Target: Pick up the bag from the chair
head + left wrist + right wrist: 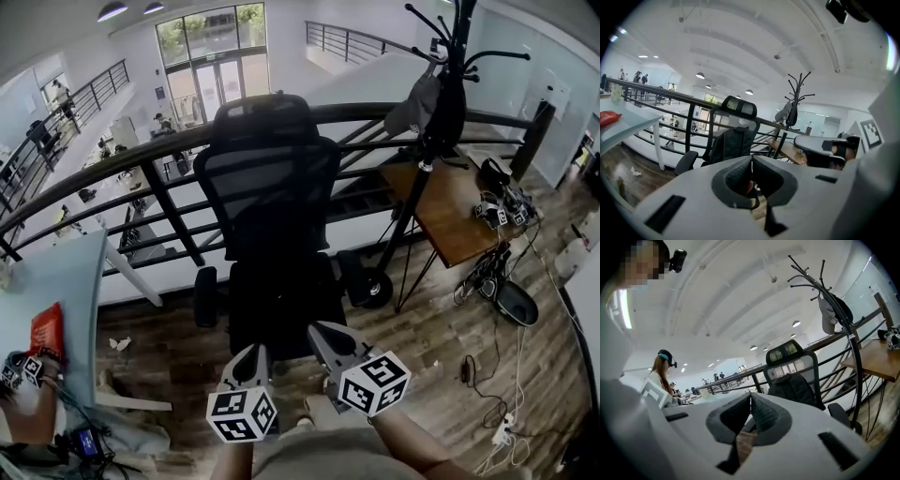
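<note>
Bag (281,292) on chair (267,173), left gripper (257,351), right gripper (322,330) closed, facing it

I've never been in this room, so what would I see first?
A big black office chair stands in the middle, before the black railing, with a dark bag on its seat. To its right rises a tall black coat rack. At the bottom, the left hand-held gripper and right hand-held gripper, both shut and empty, point at the chair.

Left gripper (751,159), jaws together; ahead, dark bag (735,144) on black chair (740,108); railing (651,91) behind
</note>
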